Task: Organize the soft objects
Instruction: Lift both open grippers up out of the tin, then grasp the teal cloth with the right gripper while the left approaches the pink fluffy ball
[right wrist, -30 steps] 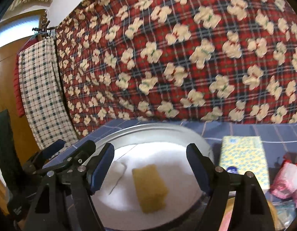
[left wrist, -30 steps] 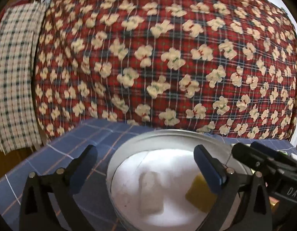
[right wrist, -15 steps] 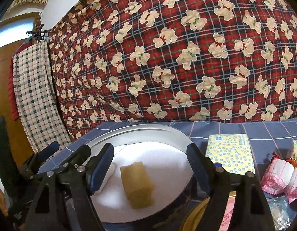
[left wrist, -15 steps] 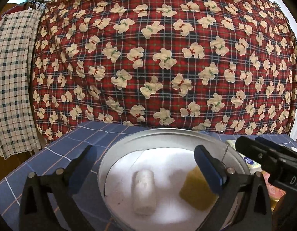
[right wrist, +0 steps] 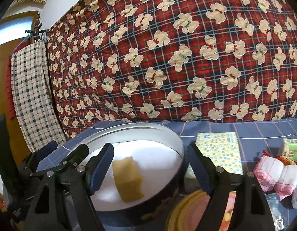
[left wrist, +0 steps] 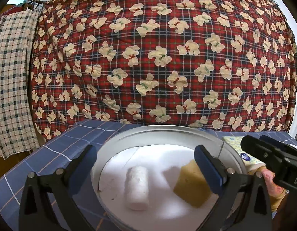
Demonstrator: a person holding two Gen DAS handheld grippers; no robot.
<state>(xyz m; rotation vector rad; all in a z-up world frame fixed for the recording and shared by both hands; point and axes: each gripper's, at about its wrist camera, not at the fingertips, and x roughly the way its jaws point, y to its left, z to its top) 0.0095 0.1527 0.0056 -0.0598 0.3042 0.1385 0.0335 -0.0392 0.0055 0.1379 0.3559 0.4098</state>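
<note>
Both tongs stand apart and empty — left tongs (left wrist: 146,157), right tongs (right wrist: 150,159) — over the round tin (left wrist: 167,132). Inside it lie a white roll (left wrist: 137,186) and a yellow sponge (right wrist: 128,179), apart.

Both tools are matte black plastic: left tool (left wrist: 145,165) and right tool (right wrist: 150,165), with dark blue pads (left wrist: 208,170), silver screws, and white lettering.

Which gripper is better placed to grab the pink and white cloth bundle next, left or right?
Right. The pink and white cloth bundle lies just beyond the open right gripper, on its right side; the left gripper hangs over the round tin.
</note>
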